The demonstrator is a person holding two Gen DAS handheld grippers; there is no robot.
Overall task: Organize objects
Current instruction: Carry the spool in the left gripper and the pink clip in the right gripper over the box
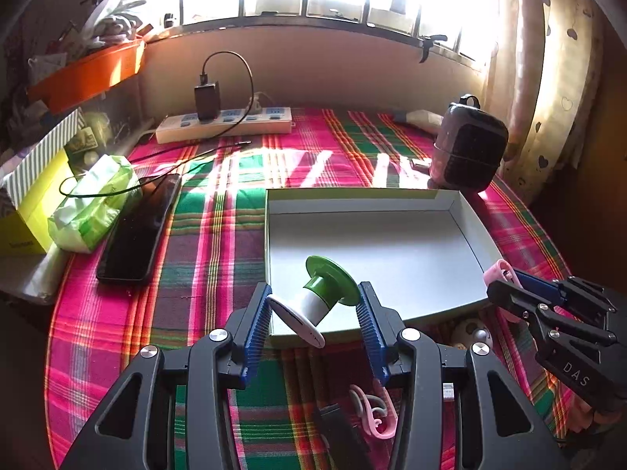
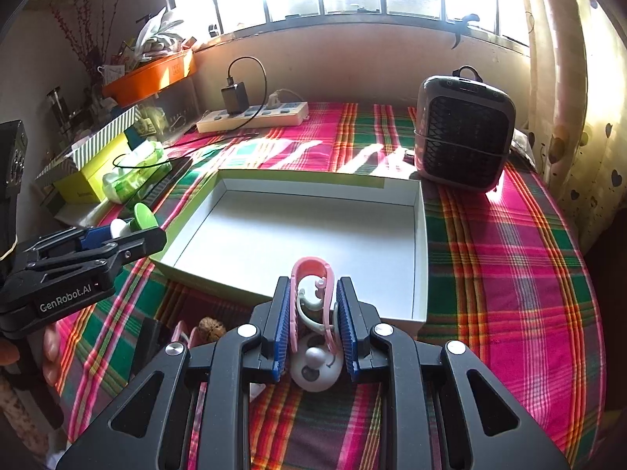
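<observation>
An empty white box lid with green sides [image 1: 392,243] lies on the plaid cloth; it also shows in the right wrist view [image 2: 298,231]. My left gripper [image 1: 313,305] is shut on a green-and-white spool-shaped object [image 1: 325,293], held over the box's near left corner; the same gripper appears in the right wrist view [image 2: 129,235]. My right gripper [image 2: 313,313] is shut on a pink clip [image 2: 311,297], held above the box's near edge; it shows at the box's right side in the left wrist view [image 1: 505,278].
A small grey heater [image 2: 462,137] stands behind the box. A power strip with charger [image 1: 223,121], a phone [image 1: 137,231], a tissue pack [image 1: 94,203] and boxes lie at the left. A pink clip [image 1: 376,411], a white round toy [image 2: 315,364] and a walnut [image 2: 211,329] lie near me.
</observation>
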